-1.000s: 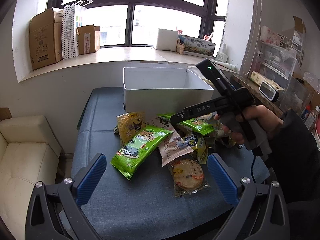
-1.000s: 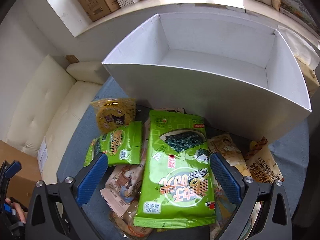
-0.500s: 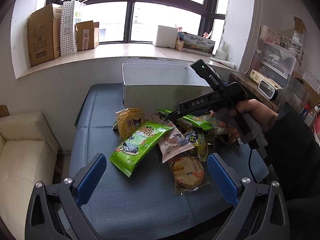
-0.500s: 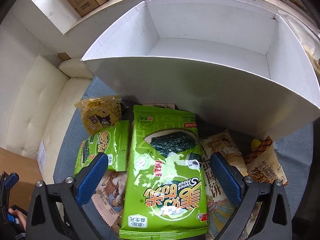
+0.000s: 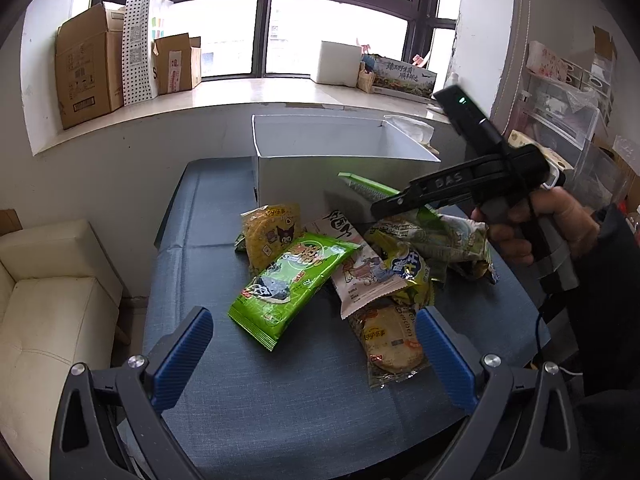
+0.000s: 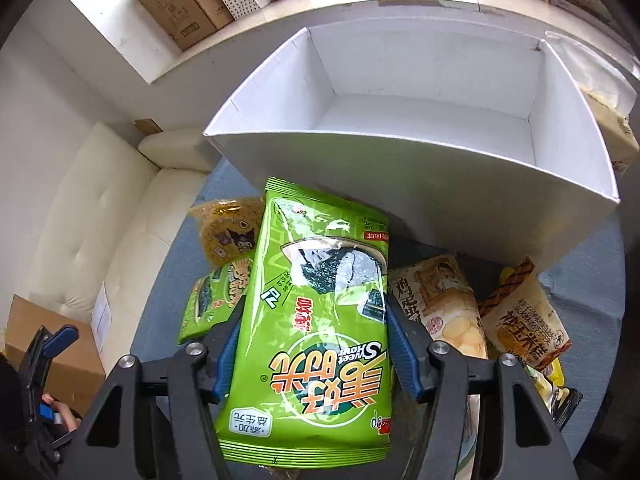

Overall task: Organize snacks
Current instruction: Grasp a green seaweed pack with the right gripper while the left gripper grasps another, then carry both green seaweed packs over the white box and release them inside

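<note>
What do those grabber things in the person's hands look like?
Each is black plastic. The left gripper has two fingers with ribbed blue pads and silver screws. The right gripper matches; seen from the side it is pistol-shaped, lettered "DAS", with a small green light and a thin black cable. The right hand comes from a dark sleeve.

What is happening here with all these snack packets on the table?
A person is sorting snacks with a hand-held gripper in each hand. The right hand-held gripper has just closed on a big green seaweed snack bag and holds it in front of the white box, which has nothing in it yet. The left hand-held gripper is open and holds nothing. The other packets, such as a smaller green bag, lie in a pile on the blue table.
</note>
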Tool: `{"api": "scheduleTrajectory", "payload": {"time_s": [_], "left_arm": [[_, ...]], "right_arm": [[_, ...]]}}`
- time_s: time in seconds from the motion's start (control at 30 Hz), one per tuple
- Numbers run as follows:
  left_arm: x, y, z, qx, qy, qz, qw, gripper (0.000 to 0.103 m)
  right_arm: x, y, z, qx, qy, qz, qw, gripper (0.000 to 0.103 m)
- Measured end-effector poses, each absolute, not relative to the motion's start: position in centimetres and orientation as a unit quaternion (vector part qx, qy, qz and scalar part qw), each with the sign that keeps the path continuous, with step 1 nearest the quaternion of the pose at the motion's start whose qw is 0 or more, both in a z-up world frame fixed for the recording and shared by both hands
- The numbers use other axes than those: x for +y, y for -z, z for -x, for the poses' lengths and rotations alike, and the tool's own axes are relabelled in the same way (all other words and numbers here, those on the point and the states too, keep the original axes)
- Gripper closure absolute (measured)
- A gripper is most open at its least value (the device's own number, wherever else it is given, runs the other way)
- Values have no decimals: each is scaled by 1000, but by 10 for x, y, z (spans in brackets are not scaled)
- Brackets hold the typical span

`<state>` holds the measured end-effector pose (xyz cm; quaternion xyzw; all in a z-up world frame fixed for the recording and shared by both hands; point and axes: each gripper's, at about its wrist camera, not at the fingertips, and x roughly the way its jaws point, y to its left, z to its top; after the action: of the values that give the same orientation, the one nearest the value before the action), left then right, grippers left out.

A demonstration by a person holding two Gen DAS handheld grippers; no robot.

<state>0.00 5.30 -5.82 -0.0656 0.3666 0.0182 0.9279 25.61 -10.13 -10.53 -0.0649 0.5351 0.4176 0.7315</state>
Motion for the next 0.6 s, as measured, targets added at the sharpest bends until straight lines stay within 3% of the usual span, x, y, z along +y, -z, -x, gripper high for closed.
{"api": "scheduleTrajectory", "payload": {"time_s": [0.33,0.6], "left_arm": [[79,117,-67,450,57,13,891,0],[93,162,-114,499,110,12,859,0]], "right_arm": [[-159,34,-194,444,-468,12,764,36],[-178,23,-160,426,-486,3,763,35]]}}
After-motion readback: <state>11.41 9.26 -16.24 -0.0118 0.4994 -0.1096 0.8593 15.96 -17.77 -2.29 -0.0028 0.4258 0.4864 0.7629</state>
